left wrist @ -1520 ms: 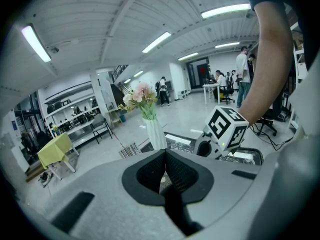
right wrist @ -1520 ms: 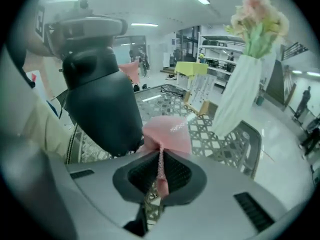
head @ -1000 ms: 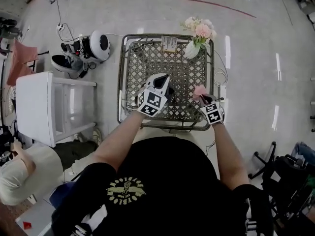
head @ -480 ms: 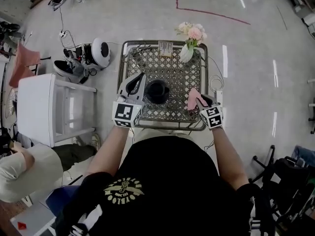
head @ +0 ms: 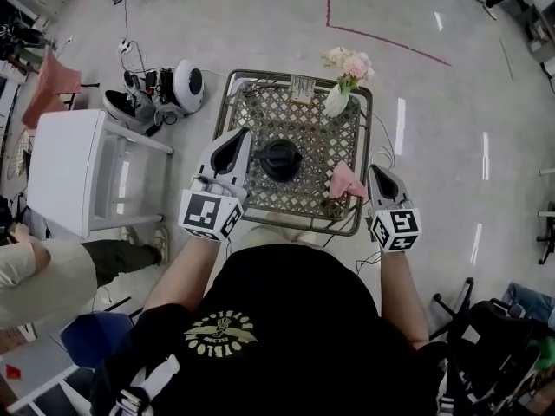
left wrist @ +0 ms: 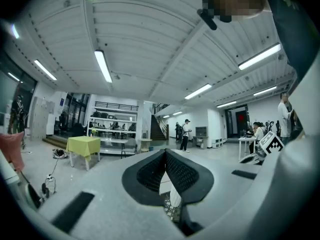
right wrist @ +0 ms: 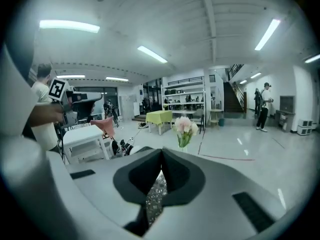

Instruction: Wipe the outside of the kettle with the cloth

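The left hand-held gripper [head: 236, 141] hovers over the 9 o'clock edge of the brown metal lattice counter [head: 260, 115]. Its jaws are clenched tip to tip with nothing between them.

The squat black kettle [head: 277, 159] stands near the middle of the counter, just at 3 o'clock of that gripper and apart from it. It looks rigid and smooth-skinned, so pads would likely slide on the rounded body. The handle on top seems the surest place to steady it, though its exact shape is hard to make out from above. Whether it holds water, and so how heavy it is, cannot be told.

At about 4 o'clock of the kettle, near the counter's edge, lies the small pink cloth [head: 347, 183], bunched into a raised peak and held by nothing. It should be light, limp and easy to crush. Pinching the peak would probably give enough fabric to wrap around the kettle's side.

The right hand-held gripper [head: 378, 174] hangs just at 3 o'clock of the cloth, past the counter's rim, its jaws likewise pressed together and empty.
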`<state>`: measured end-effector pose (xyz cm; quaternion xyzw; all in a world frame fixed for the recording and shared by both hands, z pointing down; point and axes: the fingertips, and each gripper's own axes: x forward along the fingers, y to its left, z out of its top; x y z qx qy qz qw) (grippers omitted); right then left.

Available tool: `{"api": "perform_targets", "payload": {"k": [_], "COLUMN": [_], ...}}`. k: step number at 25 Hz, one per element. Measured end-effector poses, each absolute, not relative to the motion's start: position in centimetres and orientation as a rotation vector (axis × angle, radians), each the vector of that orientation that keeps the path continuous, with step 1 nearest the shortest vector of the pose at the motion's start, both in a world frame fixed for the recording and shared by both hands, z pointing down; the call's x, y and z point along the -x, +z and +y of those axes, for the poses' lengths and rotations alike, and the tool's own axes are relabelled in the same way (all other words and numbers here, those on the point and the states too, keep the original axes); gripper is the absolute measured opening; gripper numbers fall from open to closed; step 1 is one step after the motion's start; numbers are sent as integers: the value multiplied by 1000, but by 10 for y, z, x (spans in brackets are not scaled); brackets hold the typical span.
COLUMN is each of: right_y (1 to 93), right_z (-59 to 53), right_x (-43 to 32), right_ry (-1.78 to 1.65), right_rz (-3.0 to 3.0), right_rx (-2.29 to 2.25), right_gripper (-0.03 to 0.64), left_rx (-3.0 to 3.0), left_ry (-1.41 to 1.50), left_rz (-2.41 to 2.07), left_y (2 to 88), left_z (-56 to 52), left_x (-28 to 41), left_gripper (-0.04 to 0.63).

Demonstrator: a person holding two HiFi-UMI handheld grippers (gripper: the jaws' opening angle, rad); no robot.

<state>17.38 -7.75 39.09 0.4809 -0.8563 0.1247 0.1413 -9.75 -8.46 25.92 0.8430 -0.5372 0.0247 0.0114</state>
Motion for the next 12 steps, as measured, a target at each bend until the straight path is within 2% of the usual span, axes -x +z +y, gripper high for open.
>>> {"api": "perform_targets", "payload": {"k": [6,12], "right_y": [293,237], "right_z": [-65,-50], "right_x": [-170,-169], "right_ry": [172,167], "right_rz": [-2596,-2707], "right_rx": [-1427,-1463], "right_gripper": [11,11], "left_rx": [-2691,-2754], "left_ry": [83,61], "left_rz": [-1722,-1732], "left_y": [213,186], "left_z": [-69,-52], "left_x": [95,84], "left_gripper": [8,8]}}
